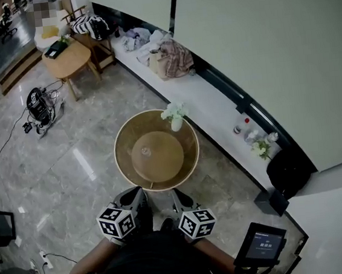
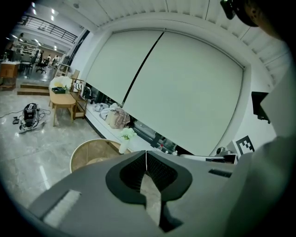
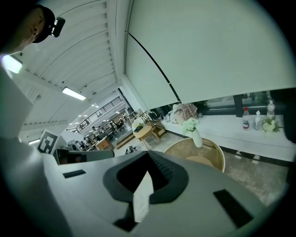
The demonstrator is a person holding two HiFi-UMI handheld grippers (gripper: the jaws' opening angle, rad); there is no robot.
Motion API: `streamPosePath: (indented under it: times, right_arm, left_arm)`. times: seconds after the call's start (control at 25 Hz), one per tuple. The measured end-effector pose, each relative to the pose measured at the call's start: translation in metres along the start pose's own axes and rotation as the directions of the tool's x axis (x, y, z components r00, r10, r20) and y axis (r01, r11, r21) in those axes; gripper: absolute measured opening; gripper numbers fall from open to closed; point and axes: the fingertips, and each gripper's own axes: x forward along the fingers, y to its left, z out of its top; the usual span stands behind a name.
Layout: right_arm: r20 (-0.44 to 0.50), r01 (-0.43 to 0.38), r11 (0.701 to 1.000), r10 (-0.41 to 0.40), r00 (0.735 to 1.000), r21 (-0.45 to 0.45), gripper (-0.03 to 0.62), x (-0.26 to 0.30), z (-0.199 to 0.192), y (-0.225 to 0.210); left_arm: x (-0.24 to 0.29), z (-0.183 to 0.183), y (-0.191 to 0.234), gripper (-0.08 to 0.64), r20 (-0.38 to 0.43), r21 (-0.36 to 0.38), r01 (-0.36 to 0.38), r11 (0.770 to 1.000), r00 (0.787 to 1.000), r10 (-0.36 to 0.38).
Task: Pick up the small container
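A small white vase with pale flowers (image 1: pixel 176 122) stands at the far right rim of a round wooden table (image 1: pixel 123 163) with a raised disc in its middle. My left gripper (image 1: pixel 142 192) and right gripper (image 1: pixel 174 194) hang side by side just short of the table's near edge, each with a marker cube behind it. Both point toward the table, and neither touches anything. In the left gripper view the left gripper (image 2: pixel 146 152) has its jaws together with nothing between them, and the vase (image 2: pixel 124 144) stands beyond. The right gripper (image 3: pixel 148 153) looks the same in its own view, with the vase (image 3: pixel 196 137) ahead to the right.
A long white ledge (image 1: pixel 213 101) runs along the wall behind the table, with clothes and bags (image 1: pixel 165 55), small bottles (image 1: pixel 246 128) and another flower bunch (image 1: pixel 260 148). A black bin (image 1: pixel 287 173) and a tablet screen (image 1: pixel 261 242) stand at the right. A black device with cables (image 1: pixel 37 105) lies on the floor.
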Motion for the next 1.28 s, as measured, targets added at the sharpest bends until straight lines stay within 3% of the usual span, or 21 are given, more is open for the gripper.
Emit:
streamPosePath:
  times: [0.52, 0.76, 1.0, 1.28]
  right_arm:
    - [0.004, 0.088, 0.996, -0.088, 0.996, 0.007, 0.006, 0.102, 0.048, -0.004]
    - [0.019, 0.14, 0.99, -0.14, 0.99, 0.014, 0.006, 0.125, 0.065, -0.004]
    - [0.01, 0.184, 0.982, -0.185, 0.983, 0.03, 0.006, 0.139, 0.066, -0.012]
    - [-0.003, 0.199, 0.98, -0.199, 0.98, 0.025, 0.006, 0.155, 0.071, -0.041]
  left_arm:
    - [0.065, 0.079, 0.088, 0.003, -0.035, 0.023, 0.062, 0.998, 0.998, -0.061]
    - [0.079, 0.092, 0.11, 0.003, -0.069, 0.044, 0.103, 0.994, 0.993, -0.1]
    - [0.098, 0.102, 0.122, 0.003, -0.088, 0.11, 0.146, 0.983, 0.987, -0.137]
    - [0.127, 0.099, 0.138, 0.003, -0.105, 0.123, 0.101, 0.987, 0.991, -0.089]
